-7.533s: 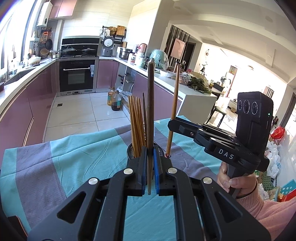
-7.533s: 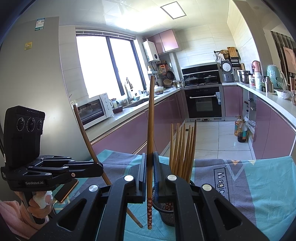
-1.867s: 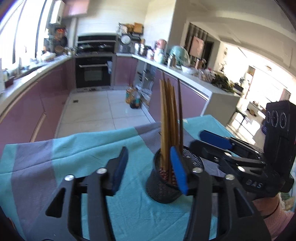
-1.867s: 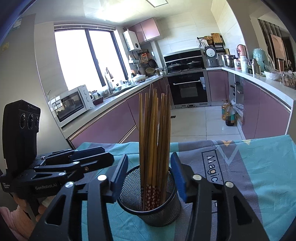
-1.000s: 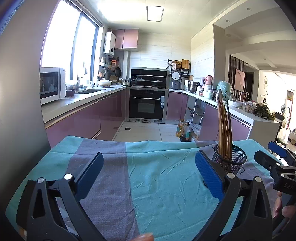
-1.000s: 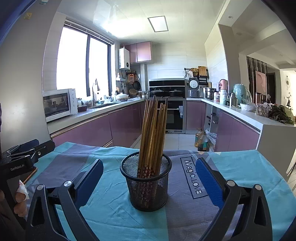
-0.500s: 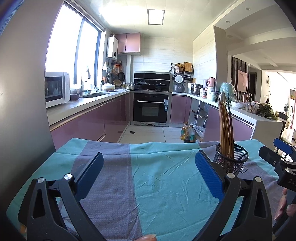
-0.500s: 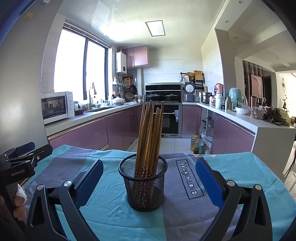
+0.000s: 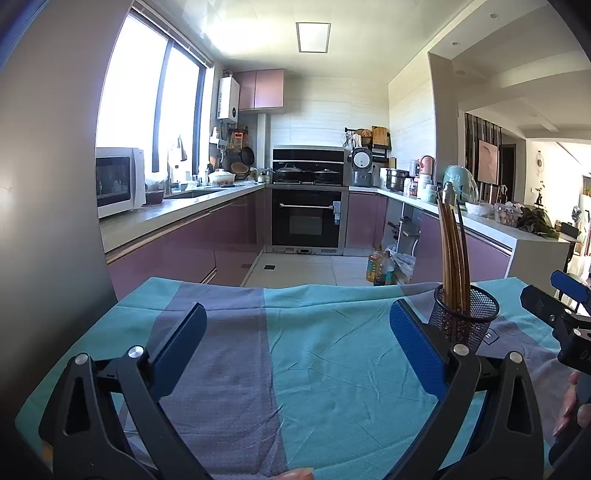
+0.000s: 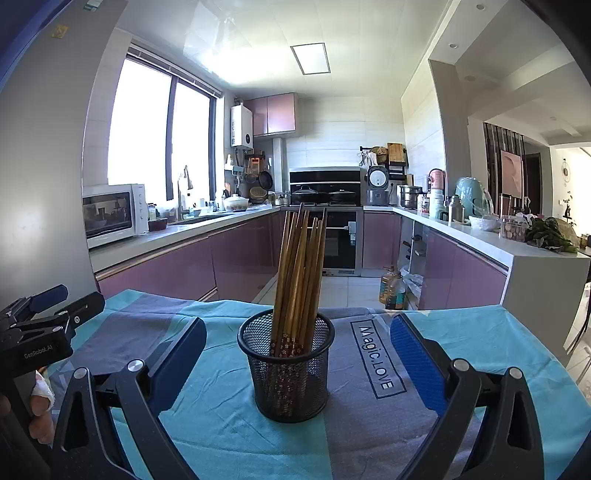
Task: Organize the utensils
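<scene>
Both tools, left (image 9: 297,332) and right (image 10: 297,349), gape wide, empty; wooden chopsticks (image 10: 299,273) upright in black wire-mesh cup (image 10: 290,373) at right tool's 12 o'clock.

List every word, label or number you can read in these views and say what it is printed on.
"Magic.LOVE": boxed print on the tablecloth, right of the mesh cup.
"GenRobot.AI": on the left gripper, seen from the right wrist view.
"D...": cut-off letters on the right gripper.
Stickers on the grey wall and appliance markings: too small to read.
</scene>
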Demonstrator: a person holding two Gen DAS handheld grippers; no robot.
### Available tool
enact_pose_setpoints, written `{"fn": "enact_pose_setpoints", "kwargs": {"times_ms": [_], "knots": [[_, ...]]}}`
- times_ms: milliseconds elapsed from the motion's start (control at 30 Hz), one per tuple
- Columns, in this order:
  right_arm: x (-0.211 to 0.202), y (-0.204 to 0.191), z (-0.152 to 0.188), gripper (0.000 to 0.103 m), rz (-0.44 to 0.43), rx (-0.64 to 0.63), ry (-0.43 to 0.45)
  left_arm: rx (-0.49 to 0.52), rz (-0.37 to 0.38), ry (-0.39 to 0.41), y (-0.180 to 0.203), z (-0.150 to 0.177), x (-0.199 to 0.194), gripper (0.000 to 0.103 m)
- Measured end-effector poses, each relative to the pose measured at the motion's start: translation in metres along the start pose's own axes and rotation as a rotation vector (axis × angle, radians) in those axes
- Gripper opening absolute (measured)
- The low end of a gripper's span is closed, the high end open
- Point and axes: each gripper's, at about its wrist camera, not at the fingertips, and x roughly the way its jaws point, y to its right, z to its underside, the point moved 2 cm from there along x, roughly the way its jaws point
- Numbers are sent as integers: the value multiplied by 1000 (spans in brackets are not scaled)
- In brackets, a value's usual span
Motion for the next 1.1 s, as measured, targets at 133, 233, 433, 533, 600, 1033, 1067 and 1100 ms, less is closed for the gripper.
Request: {"fn": "enact_pose_setpoints", "kwargs": {"times_ms": [133, 233, 433, 533, 600, 1033, 1067, 1100], "knots": [[0, 0, 0, 97, 6, 0, 2, -1, -4, 13, -1, 0, -2, 97], [-1, -1, 0, 97, 7, -2, 8, 7, -10, 26, -1, 1, -4, 97], [-2, -3, 1, 97, 10, -4, 16, 3, -17, 35, 0, 2, -5, 97], [-1, -5, 1, 97, 11, -7, 18, 5, -20, 45, 0, 2, -6, 97], [-2, -5, 1, 97, 10, -5, 21, 7, -23, 53, 1, 1, -8, 97], [-3, -5, -2, 97, 19, -4, 37, 4, -26, 65, -1, -2, -12, 97], [-3, -5, -2, 97, 19, -2, 36, 4, -26, 65, -1, -2, -12, 97], [-3, -5, -2, 97, 18, -1, 37, 4, -26, 65, -1, -2, -12, 97]]}}
